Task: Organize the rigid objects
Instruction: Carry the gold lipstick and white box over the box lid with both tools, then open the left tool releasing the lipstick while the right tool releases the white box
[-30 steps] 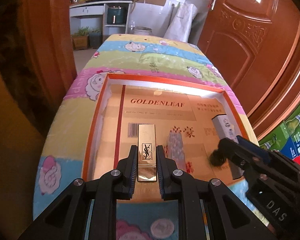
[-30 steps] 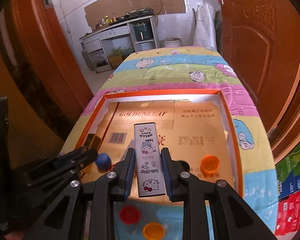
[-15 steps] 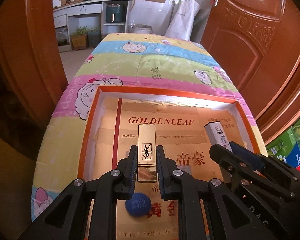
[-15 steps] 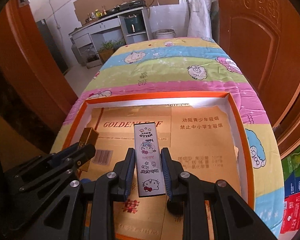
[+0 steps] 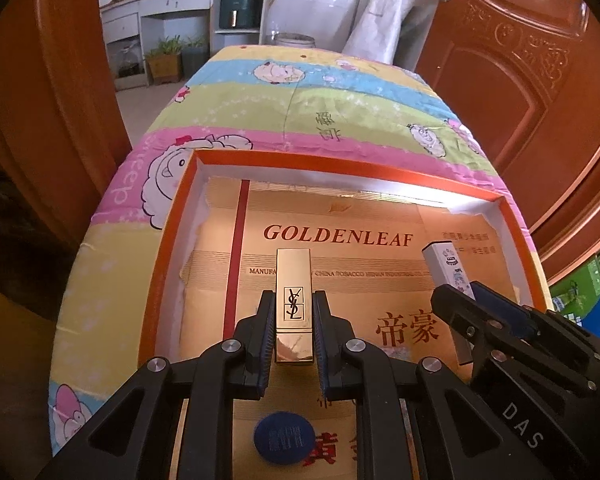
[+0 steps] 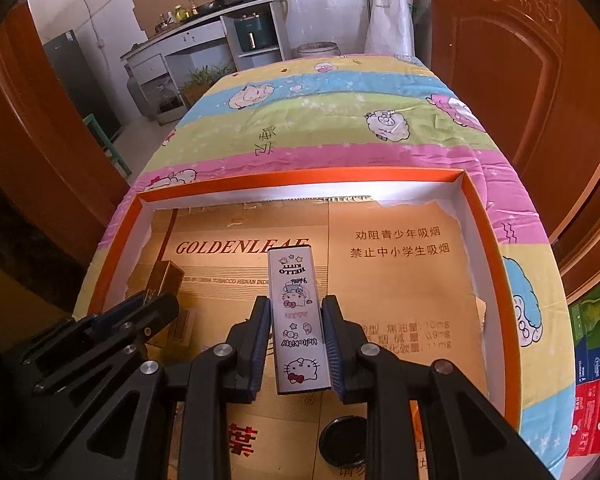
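My left gripper (image 5: 293,312) is shut on a gold YSL lipstick case (image 5: 294,304) and holds it over the orange-rimmed tray (image 5: 172,248) lined with Goldenleaf cardboard. My right gripper (image 6: 296,316) is shut on a white Hello Kitty box (image 6: 298,320), also over the tray (image 6: 496,264). The right gripper shows in the left wrist view (image 5: 456,304) with the box (image 5: 450,268). The left gripper shows in the right wrist view (image 6: 156,304) with the gold case (image 6: 164,280).
A blue round cap (image 5: 284,436) lies on the cardboard under my left gripper. A black round cap (image 6: 342,442) lies under my right gripper. The tray sits on a cartoon-sheep bedsheet (image 5: 300,112). Wooden doors stand on both sides (image 5: 520,60).
Both grippers have moved forward over the tray with their items held. The blue cap has come under the left gripper, and the caps in front of the tray have left view.
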Demonstrator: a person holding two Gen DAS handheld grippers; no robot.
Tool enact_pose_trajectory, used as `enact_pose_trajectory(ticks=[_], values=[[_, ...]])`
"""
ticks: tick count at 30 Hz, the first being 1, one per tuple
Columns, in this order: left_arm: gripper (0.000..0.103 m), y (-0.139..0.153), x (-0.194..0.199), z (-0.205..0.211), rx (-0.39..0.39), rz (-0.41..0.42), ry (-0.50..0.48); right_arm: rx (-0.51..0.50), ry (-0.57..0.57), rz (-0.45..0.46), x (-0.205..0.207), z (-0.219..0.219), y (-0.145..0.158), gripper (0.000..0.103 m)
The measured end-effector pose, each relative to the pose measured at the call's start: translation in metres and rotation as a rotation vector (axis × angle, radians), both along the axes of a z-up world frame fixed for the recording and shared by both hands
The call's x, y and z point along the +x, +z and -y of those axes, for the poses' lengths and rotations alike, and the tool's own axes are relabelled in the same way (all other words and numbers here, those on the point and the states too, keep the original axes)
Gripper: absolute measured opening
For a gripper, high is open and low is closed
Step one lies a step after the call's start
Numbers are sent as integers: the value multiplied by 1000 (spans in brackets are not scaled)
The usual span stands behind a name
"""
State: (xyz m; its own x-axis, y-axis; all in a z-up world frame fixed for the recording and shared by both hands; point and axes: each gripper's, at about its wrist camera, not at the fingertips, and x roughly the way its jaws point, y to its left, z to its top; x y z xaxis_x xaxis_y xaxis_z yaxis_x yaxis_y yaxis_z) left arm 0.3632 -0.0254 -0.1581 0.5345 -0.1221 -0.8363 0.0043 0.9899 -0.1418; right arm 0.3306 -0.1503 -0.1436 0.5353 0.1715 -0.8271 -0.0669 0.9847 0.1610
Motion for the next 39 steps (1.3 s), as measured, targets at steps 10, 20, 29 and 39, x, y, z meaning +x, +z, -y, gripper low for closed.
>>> enact_pose_trajectory(ticks=[10, 20, 29, 39], values=[[18, -8, 10, 1, 5, -2, -12, -6, -5, -32, 9, -1, -13, 26], [19, -11, 6, -7, -49, 41, -19, -45, 2, -17, 8, -5, -18, 27], [20, -11, 5, -6, -51, 49, -16, -35, -14, 6, 3, -3, -15, 27], [37, 1, -1, -8, -73, 91, -34, -18, -19, 39, -4, -4, -1, 29]])
